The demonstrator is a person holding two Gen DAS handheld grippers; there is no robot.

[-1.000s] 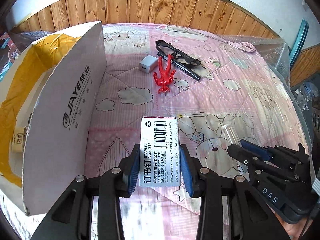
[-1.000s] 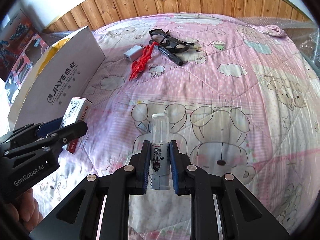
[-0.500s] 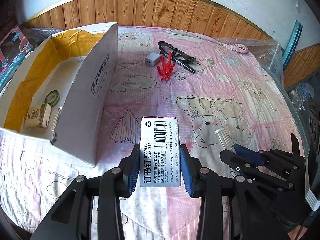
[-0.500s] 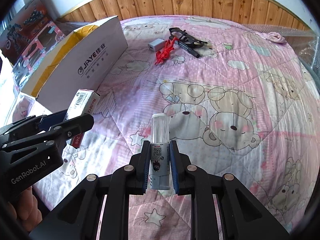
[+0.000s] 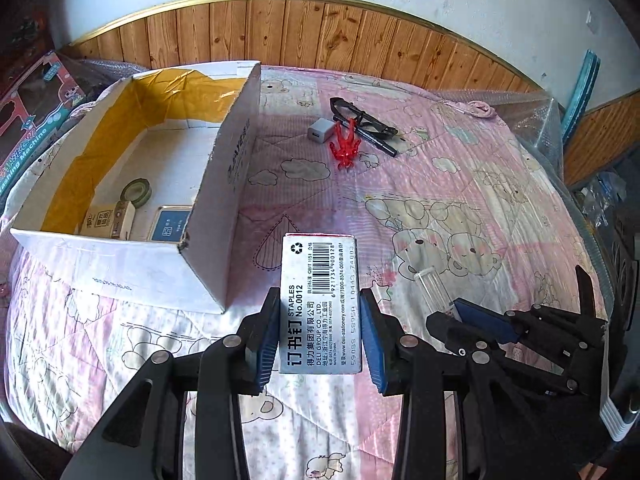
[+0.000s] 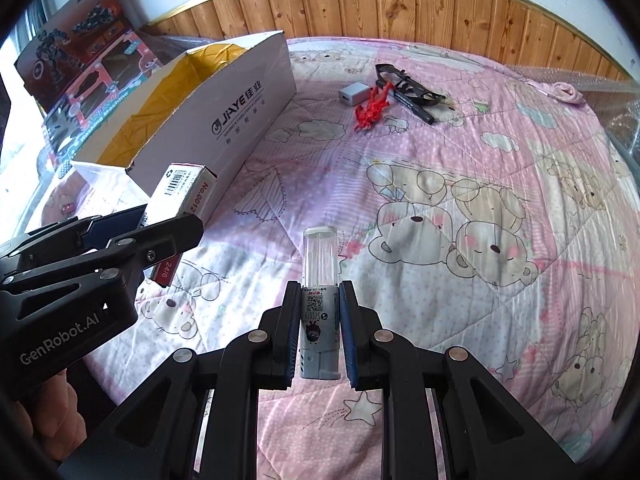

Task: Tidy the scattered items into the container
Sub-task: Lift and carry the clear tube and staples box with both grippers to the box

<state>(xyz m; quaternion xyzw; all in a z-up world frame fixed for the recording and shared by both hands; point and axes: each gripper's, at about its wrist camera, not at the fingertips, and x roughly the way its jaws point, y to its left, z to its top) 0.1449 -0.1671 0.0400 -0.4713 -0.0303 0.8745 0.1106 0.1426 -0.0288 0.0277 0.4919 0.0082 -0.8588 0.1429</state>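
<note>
where the pink cartoon-bear quilt runs to its left side sits the open cardboard box, yellow-lined, with a roll of green tape, a small tan carton and a blue card lying inside. just right of the box's near corner, the left gripper is clamped on a grey staples box, held above the quilt. farther right, the right gripper is closed tight on a glue stick with a clear cap, also held over the quilt. well beyond both, near the wooden headboard, lie a white charger plug, a red toy figure, black glasses and a black marker, clustered and touching.
</note>
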